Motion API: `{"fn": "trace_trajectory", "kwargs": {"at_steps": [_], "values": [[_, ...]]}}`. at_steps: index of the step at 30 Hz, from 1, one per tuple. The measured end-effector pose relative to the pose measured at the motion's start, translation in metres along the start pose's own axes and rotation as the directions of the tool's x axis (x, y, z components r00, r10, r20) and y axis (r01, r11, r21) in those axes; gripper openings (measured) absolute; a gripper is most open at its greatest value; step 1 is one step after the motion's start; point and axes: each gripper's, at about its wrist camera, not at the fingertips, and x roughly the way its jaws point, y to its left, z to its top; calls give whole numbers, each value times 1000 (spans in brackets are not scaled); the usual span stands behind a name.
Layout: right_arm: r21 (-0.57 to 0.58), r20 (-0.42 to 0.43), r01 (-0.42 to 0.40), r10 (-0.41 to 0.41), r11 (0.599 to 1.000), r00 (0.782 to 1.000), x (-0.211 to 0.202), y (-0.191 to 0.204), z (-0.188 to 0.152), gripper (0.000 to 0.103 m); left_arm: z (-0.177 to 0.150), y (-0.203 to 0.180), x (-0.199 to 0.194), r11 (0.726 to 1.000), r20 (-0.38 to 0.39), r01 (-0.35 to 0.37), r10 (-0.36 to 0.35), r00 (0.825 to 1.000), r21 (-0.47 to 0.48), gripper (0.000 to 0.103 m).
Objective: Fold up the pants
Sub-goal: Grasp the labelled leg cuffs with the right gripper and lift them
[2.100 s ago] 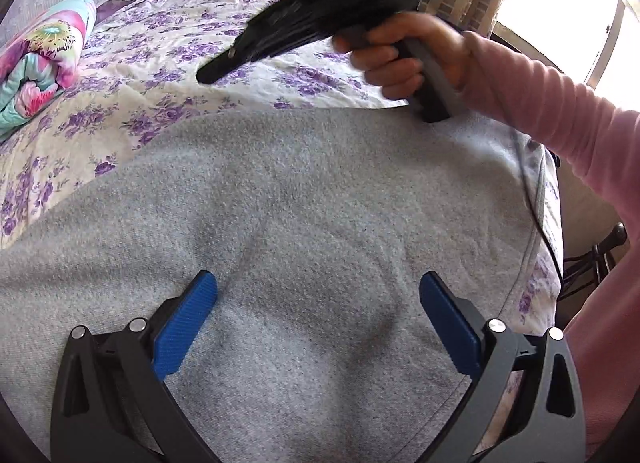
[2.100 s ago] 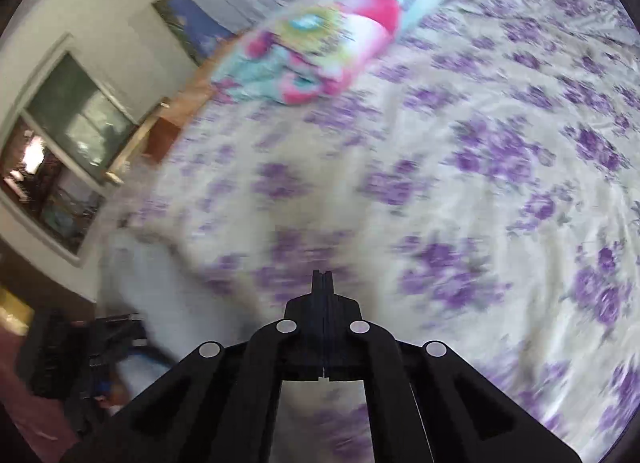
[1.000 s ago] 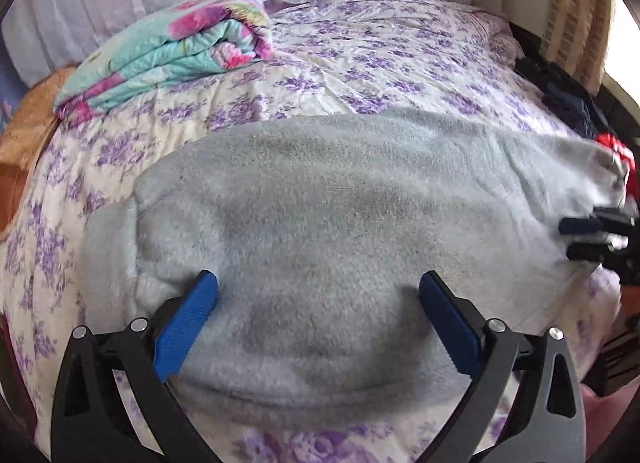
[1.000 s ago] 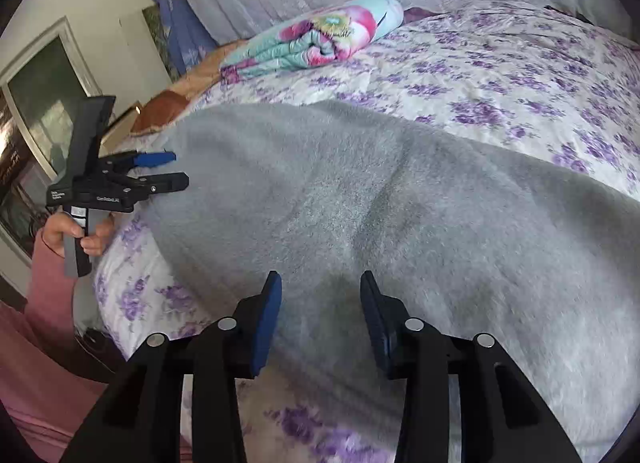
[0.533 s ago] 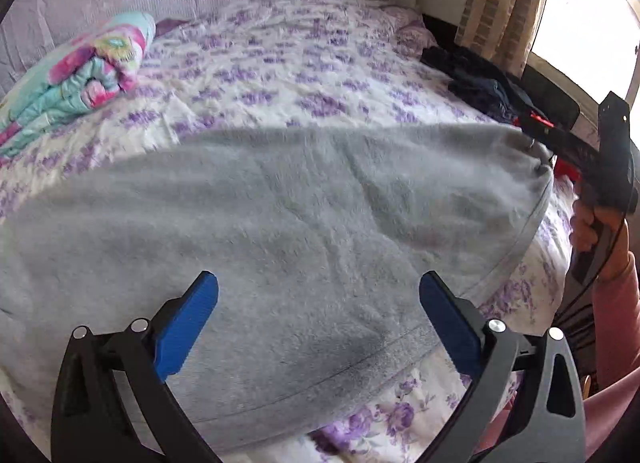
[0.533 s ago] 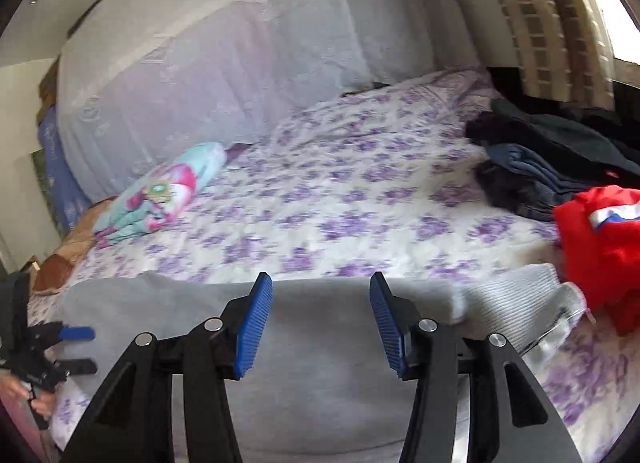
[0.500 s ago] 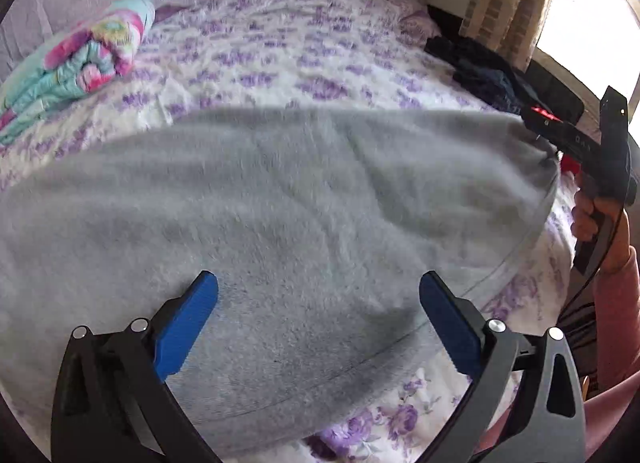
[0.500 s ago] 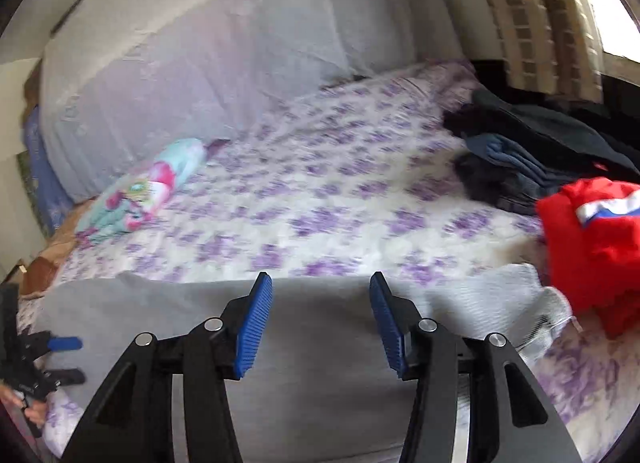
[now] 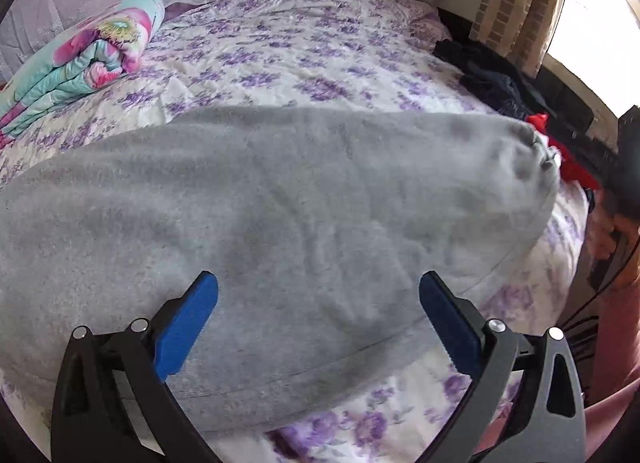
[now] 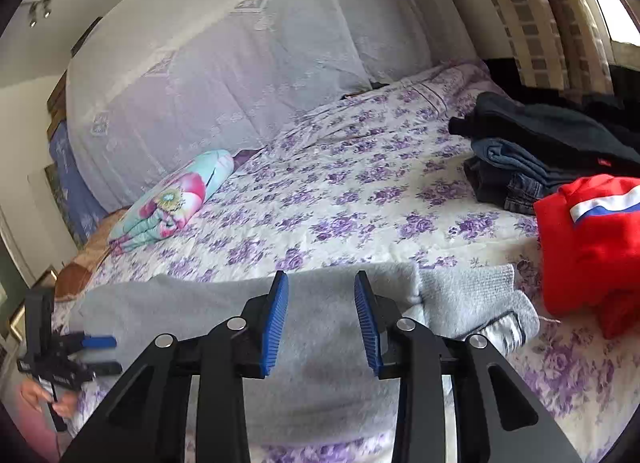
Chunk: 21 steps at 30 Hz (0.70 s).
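Now the grey fleece pants lie flat along the bed's near edge; left gripper fingers wide, right gripper fingers half-spread, both empty. Best pinch both layers at each end.

Left gripper: black skeletal frame, triangular cutouts, silver screw heads, ribbed blue pads. Right gripper: same black frame, silver screws, blue pads. Pink sleeve, bare skin on hand, thin black cable.
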Motion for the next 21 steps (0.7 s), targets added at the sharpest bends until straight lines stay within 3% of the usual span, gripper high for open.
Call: {"fn": "trace_trajectory", "kwargs": {"at_steps": [3,5,7,9,13,18,21], "values": [[-64,-63,52,-56,997,996,1,6,-24,40,7,-24,-2,998,61,45,-47,997,46,98],[-72,-187,124,-135,990,973,26,-8,-47,40,7,-37,14,996,43,48,-52,998,80,98],[-57,-137,96,-103,994,985,23,-12,-56,40,3,-38,44,998,-51,18,-15,999,60,99],[-46,-124,89,-94,995,988,13,-8,-52,43,-4,-36,51,998,-8,0,0,1000,57,99],[77,-39,2,1,997,999,-21,-16,-46,52,-7,-31,45,999,10,17,-18,1000,37,99],[184,14,48,-52,982,999,-44,-39,-39,61,-3,-33,38,1000,27,16,-17,999,20,99],[240,-41,110,-104,964,994,-34,-55,-42,62,-2,-41,33,999,82,50,-51,995,20,99]]}}
